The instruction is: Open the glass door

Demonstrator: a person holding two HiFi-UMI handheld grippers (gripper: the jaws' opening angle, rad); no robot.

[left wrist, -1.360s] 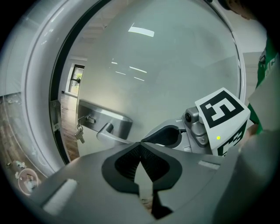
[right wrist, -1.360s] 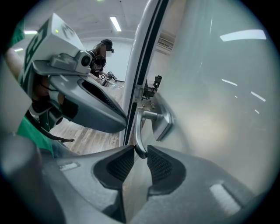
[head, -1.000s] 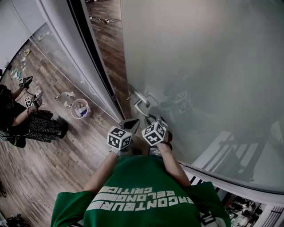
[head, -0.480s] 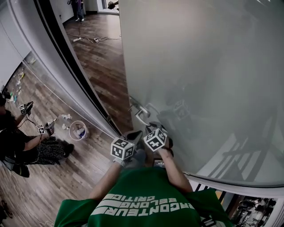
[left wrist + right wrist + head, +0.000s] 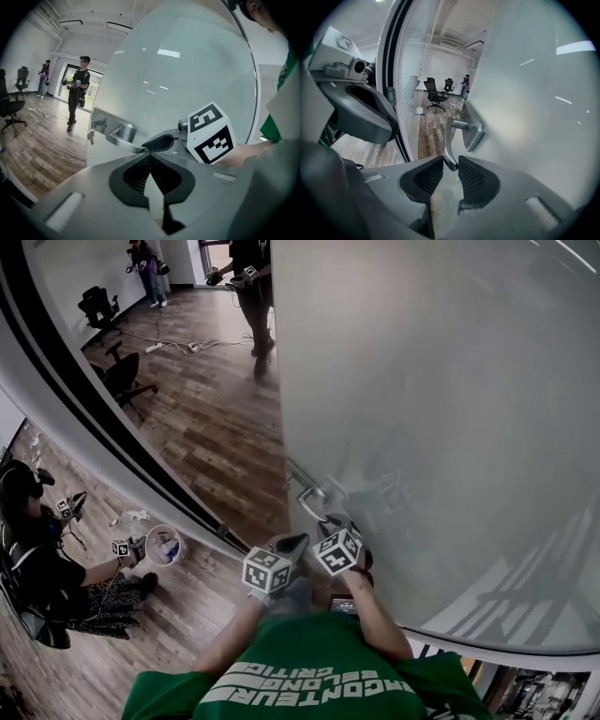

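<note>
The brown wooden plank floor [image 5: 225, 437] carries 2 black office chairs: the nearer chair [image 5: 127, 379] and the farther chair [image 5: 97, 304]. A white cable [image 5: 187, 346] lies beyond them. A round pale bucket [image 5: 169, 563] stands at the left.

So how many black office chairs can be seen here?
2. One black office chair stands far back, upper left; the second nearer, just below it. The frosted glass door may hide others.

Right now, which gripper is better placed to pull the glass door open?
The right gripper: its jaws are clamped on the tip of the door handle. The left gripper is shut on nothing, short of the handle.
</note>
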